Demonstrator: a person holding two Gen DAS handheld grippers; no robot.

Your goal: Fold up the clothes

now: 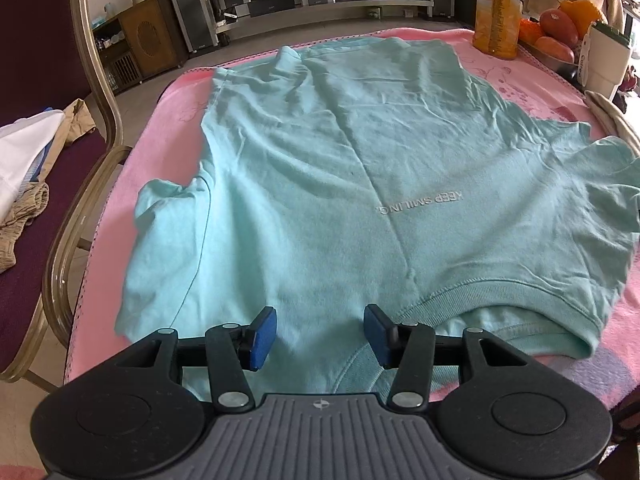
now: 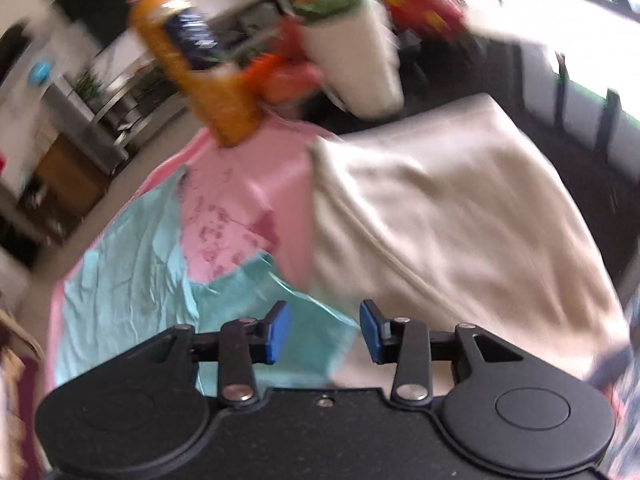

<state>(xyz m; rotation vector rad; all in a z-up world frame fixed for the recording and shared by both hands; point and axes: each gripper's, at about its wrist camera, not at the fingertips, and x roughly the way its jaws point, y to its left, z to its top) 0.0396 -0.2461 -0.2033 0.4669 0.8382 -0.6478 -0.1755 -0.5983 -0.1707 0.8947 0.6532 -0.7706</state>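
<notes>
Both claws stand spread and empty: left claw (image 1: 320, 338) over the teal T-shirt (image 1: 360, 184), right claw (image 2: 325, 332) above its sleeve.

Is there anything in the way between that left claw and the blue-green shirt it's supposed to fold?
Nothing visible. The left gripper hangs open right over the teal T-shirt, near its collar, with only bare cloth between the pads.

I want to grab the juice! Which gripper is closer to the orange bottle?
Probably the right. The right gripper sits over the shirt's sleeve, on the bottle's side of the table. The left gripper is by the shirt's collar, with the bottle at the far edge.
</notes>
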